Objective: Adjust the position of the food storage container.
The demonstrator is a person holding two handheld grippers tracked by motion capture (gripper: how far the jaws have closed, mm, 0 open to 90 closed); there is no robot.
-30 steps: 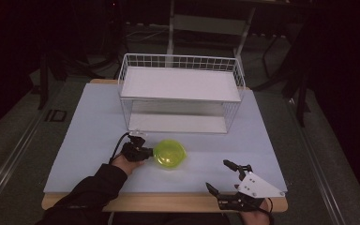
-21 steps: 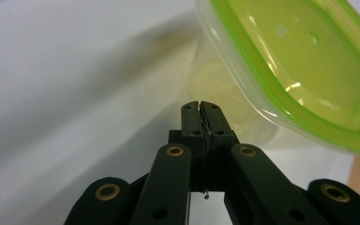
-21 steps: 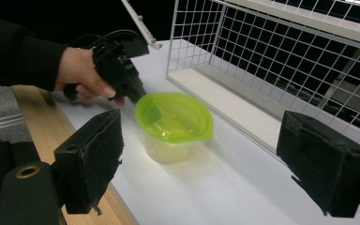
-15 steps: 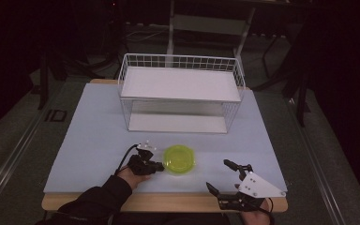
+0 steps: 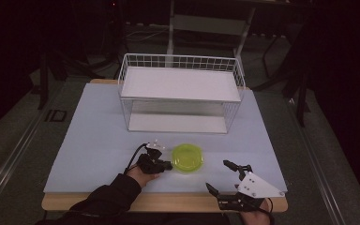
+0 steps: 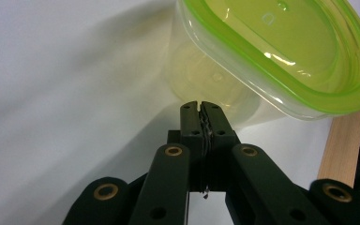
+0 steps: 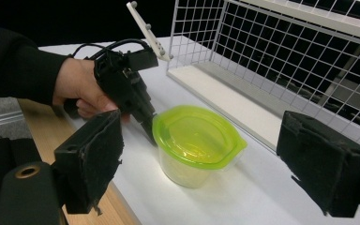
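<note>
Dark surroundings frame a pale blue table top (image 5: pixel 98 140) in the high view, with a white wire basket (image 5: pixel 180 96) set at its far middle and a wooden edge along the near side. A lidded green container (image 5: pixel 187 157) is seen standing on the table in front of the basket, and the left gripper (image 5: pixel 161 165) is laid low just beside its left flank, while the right gripper (image 5: pixel 225 180) is held well apart near the table's right front edge with its jaws spread wide. From the left gripper view, the two black jaws are seen pressed together with nothing between them, their tips right against the container's translucent wall (image 6: pixel 206 79) below the green lid (image 6: pixel 281 51); whether they actually touch it cannot be told. From the right gripper view, the container (image 7: pixel 194 145) is seen upright on the table between the widely parted pads (image 7: pixel 93 159), though farther off, and the left gripper (image 7: pixel 136 101) is shown angled down at the lid's rim beside the basket's mesh (image 7: pixel 281 51). The step in hand is judged to be a nudging or positioning of the container by the closed left jaws, not a grasp. For the next move, either a continued sideways push or an approach by the open right gripper around the container's body would be called for, with care that the light tub is not tipped.
</note>
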